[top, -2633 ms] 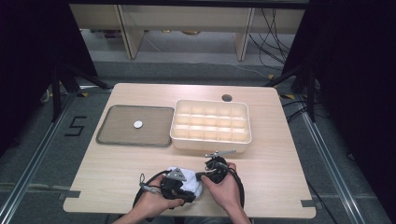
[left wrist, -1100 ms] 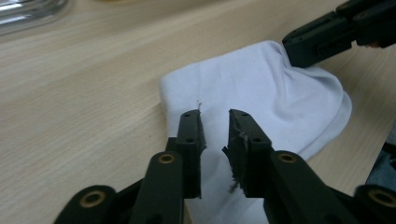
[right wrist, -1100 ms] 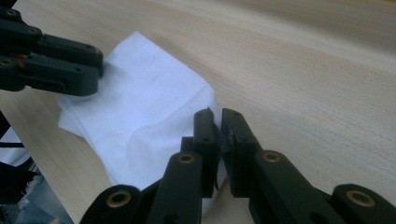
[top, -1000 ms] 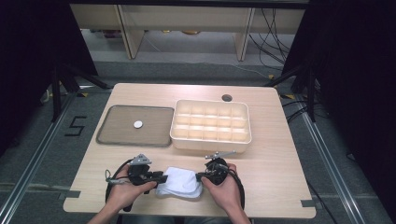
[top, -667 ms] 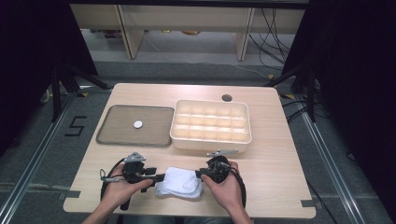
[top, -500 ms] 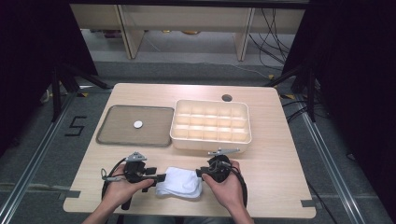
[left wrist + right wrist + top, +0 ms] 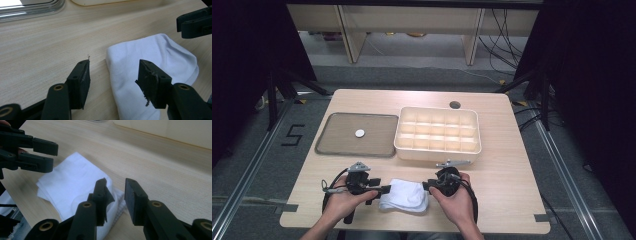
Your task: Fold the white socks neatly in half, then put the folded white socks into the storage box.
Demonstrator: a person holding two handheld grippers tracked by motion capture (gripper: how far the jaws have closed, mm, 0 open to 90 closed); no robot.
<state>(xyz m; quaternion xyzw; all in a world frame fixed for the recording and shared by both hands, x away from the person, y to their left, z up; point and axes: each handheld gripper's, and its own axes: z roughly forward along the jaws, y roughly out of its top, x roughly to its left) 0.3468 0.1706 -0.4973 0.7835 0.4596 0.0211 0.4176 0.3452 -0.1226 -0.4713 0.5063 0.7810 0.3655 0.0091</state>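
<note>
Item: folded white cloth, flat on the table, between the two grippers. Left gripper: jaws released, one pad over the cloth's edge, the other over bare wood, nothing gripped. Right gripper: jaws parted, having just been opening; cloth lay beside and under the left jaw, ungrasped.

Grey tray, compartmented cream box

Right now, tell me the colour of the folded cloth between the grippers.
White, plain; the cloth shows best in the left gripper view.
</note>
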